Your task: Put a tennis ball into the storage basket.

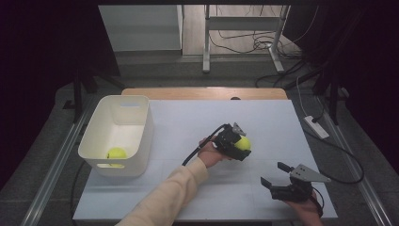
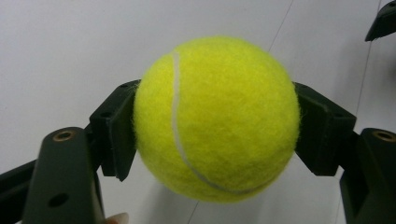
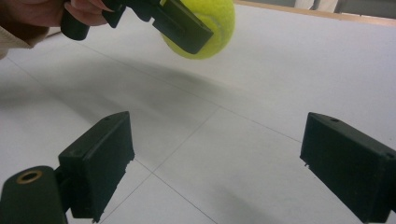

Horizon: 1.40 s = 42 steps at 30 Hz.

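Carrying step: the left gripper [image 1: 236, 143] holds a tennis ball [image 1: 243, 142] over the middle of the white table [image 1: 263, 117].
Grip: both jaws press the ball's [image 2: 217, 119] sides near its widest part; a light shadow beneath it suggests it is lifted clear.
Likely goal: the white bin [image 1: 141, 134] at the left, where a second ball [image 1: 116, 153] already lies.
Advice: keep the squeeze steady, clear the near rim, release low inside.
Right gripper [image 1: 278, 178]: jaws wide apart, empty, near the table's front right.
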Tool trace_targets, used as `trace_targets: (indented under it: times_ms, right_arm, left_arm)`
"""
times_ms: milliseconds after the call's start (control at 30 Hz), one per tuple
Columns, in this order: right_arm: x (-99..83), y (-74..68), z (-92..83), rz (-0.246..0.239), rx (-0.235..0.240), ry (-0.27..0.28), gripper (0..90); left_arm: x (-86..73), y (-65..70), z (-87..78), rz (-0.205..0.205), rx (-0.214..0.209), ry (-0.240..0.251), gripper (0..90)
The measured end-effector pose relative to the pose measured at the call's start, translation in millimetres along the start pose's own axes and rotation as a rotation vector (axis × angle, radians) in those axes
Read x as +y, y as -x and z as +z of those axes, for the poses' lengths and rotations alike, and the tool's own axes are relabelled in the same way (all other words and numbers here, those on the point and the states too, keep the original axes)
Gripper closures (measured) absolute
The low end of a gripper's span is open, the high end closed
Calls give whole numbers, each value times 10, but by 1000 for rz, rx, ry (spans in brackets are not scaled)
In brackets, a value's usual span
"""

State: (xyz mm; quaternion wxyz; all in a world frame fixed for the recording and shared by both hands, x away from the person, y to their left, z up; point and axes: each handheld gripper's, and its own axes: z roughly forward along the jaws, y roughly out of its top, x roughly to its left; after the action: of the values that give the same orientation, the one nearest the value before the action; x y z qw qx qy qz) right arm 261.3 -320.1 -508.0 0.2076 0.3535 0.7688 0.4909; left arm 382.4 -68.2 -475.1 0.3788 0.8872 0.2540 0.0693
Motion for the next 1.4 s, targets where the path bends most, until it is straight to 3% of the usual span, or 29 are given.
trace_targets:
  times_ms: [467,933,1400]
  right_arm:
    - [1,1,-1,1,-2,0,93]
    - [2,-1,-2,1,-3,1,93]
    - [4,-1,-4,-2,-4,3,93]
  left_arm:
    - [-2,14,-203,16,24,33,264]
    - [-43,22,-413,1,37,97,264]
    - [-94,22,-641,14,75,114,264]
